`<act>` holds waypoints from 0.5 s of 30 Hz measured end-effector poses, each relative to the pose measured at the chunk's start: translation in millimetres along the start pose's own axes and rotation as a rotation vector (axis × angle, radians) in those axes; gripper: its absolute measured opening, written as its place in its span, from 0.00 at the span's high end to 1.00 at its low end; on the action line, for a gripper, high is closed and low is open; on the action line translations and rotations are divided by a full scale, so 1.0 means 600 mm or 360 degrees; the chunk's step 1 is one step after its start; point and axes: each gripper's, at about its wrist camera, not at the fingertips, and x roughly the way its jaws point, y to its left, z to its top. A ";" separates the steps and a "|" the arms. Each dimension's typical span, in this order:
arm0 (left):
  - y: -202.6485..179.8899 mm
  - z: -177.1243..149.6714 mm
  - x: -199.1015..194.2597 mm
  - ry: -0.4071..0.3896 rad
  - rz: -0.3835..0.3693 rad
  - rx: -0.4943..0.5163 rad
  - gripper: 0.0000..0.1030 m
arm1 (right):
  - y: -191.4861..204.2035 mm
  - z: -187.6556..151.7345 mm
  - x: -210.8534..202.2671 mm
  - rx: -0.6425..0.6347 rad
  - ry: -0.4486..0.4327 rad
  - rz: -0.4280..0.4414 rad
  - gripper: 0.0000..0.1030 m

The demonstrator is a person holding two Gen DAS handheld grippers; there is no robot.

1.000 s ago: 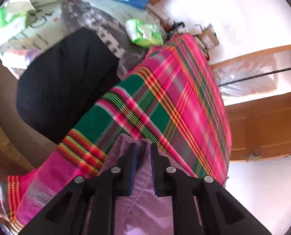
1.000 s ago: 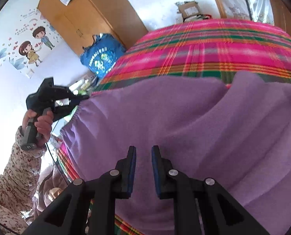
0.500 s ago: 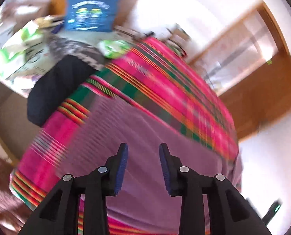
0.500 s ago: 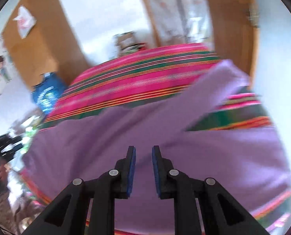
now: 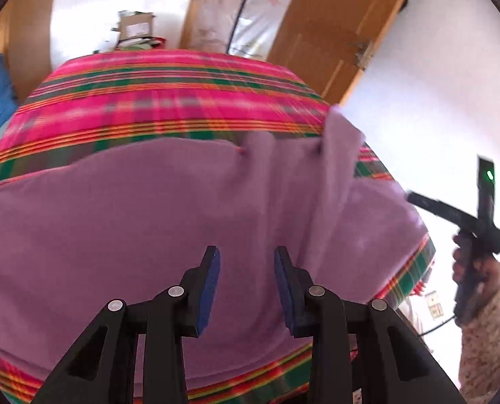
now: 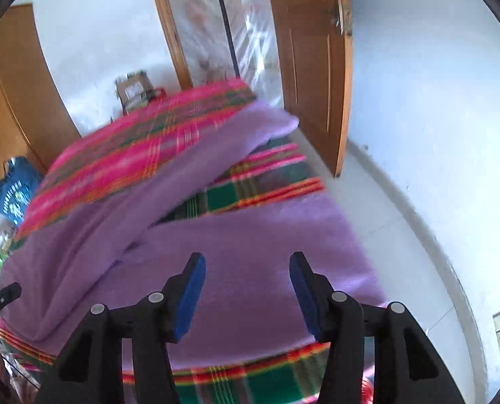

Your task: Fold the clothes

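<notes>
The purple fleece garment (image 5: 155, 222) lies spread over the near half of the pink-and-green plaid bedcover (image 5: 169, 101), with one sleeve (image 6: 216, 155) running diagonally toward the far right corner of the bed. The left gripper (image 5: 246, 286) hangs above the near middle of the garment, jaws partly spread, nothing between them. The right gripper (image 6: 246, 293) hangs above the near right part; its jaws have just been opening and now stand wide, pads clear of the fabric. The material appears soft, light and limp: it will drape and sag when lifted, will not hold a crease unaided, and looks unlikely to slip from the pads. Recommended hold: pinch a single layer at an edge or corner, such as the sleeve end or the near hem, with one gripper on each side so the fold stays even.
</notes>
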 end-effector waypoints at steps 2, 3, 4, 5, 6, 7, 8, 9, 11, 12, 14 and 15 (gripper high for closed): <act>-0.012 -0.001 0.012 0.0024 -0.0008 0.0019 0.66 | 0.021 0.012 0.022 -0.0031 -0.0008 0.0061 0.49; -0.016 -0.001 0.017 0.0031 -0.0006 0.0031 0.66 | 0.031 0.016 0.030 -0.0045 -0.0011 0.0075 0.49; -0.021 -0.001 0.022 0.0039 -0.0004 0.0043 0.67 | 0.041 0.024 0.039 -0.0062 -0.0013 0.0086 0.49; -0.025 -0.005 0.023 0.0036 -0.0019 0.0050 0.67 | 0.050 0.032 0.048 -0.0080 -0.0015 0.0097 0.49; -0.027 -0.006 0.025 0.0046 -0.0049 0.0056 0.67 | 0.059 0.040 0.056 -0.0097 -0.0017 0.0108 0.49; -0.029 -0.006 0.026 0.0057 -0.0079 0.0061 0.67 | 0.069 0.050 0.064 -0.0112 -0.0015 0.0115 0.49; -0.031 -0.006 0.030 0.0064 -0.0082 0.0069 0.66 | 0.079 0.055 0.067 -0.0126 -0.0013 0.0119 0.49; -0.032 -0.004 0.033 0.0069 -0.0070 0.0071 0.66 | 0.087 0.063 0.074 -0.0142 -0.0013 0.0121 0.49; -0.034 0.000 0.043 0.0086 -0.0085 0.0063 0.67 | 0.103 0.079 0.091 -0.0175 -0.0008 0.0115 0.49; -0.035 0.001 0.048 0.0095 -0.0094 0.0059 0.67 | 0.110 0.086 0.098 -0.0190 -0.0004 0.0106 0.49; -0.038 0.003 0.057 0.0103 -0.0122 0.0082 0.67 | 0.122 0.102 0.115 -0.0202 0.0017 0.0073 0.49; -0.037 0.002 0.060 0.0117 -0.0152 0.0086 0.67 | 0.127 0.109 0.125 -0.0202 0.0027 0.0062 0.49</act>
